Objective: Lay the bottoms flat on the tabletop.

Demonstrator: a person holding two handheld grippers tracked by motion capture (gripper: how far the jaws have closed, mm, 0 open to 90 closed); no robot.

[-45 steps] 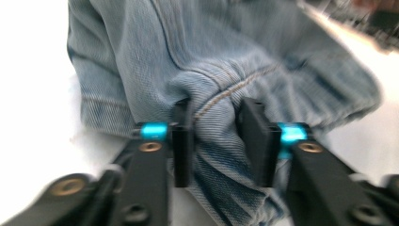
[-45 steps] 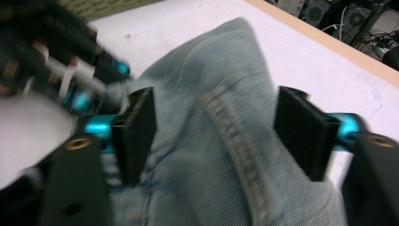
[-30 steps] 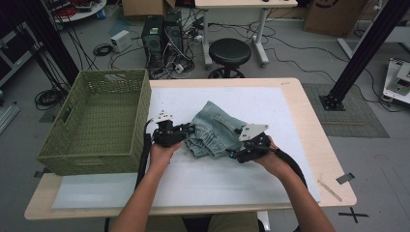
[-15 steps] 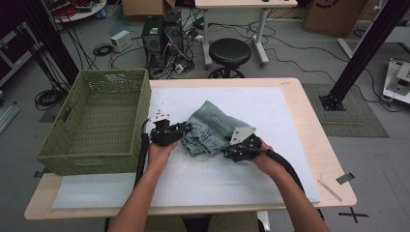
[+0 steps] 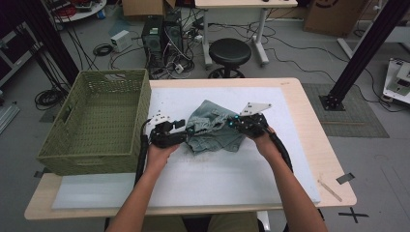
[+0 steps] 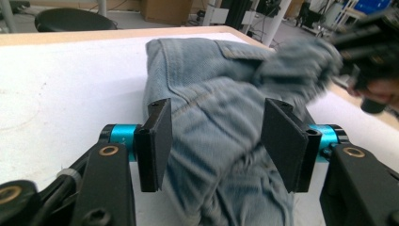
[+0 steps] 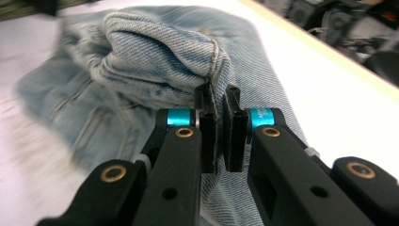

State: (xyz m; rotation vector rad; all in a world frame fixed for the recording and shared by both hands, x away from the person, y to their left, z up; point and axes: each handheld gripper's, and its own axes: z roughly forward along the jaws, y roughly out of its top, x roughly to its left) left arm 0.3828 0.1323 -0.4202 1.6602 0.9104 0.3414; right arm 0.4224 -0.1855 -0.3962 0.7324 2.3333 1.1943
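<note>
A crumpled light-blue denim garment (image 5: 212,133) lies on the white mat (image 5: 270,164) in the middle of the table. My left gripper (image 5: 186,129) rests at its left edge. In the left gripper view its jaws (image 6: 217,106) stand apart and have just been opening; denim (image 6: 211,141) lies loose between the pads. My right gripper (image 5: 233,122) is at the garment's right side. Its jaws (image 7: 217,92) have just been closing and now pinch a raised fold of the denim (image 7: 155,52) by its hem. The right gripper (image 6: 371,42) also appears blurred in the left gripper view.
A green woven basket (image 5: 96,121) stands at the table's left, close to my left hand. The mat stretches bare in front of and to the right of the garment. A thin stick (image 5: 330,187) lies near the table's right front corner. A stool (image 5: 229,50) stands behind the table.
The right gripper slid from the garment's near right edge toward the far side and shut on a fold, bunching the denim. The left gripper stayed put and its jaws opened.
</note>
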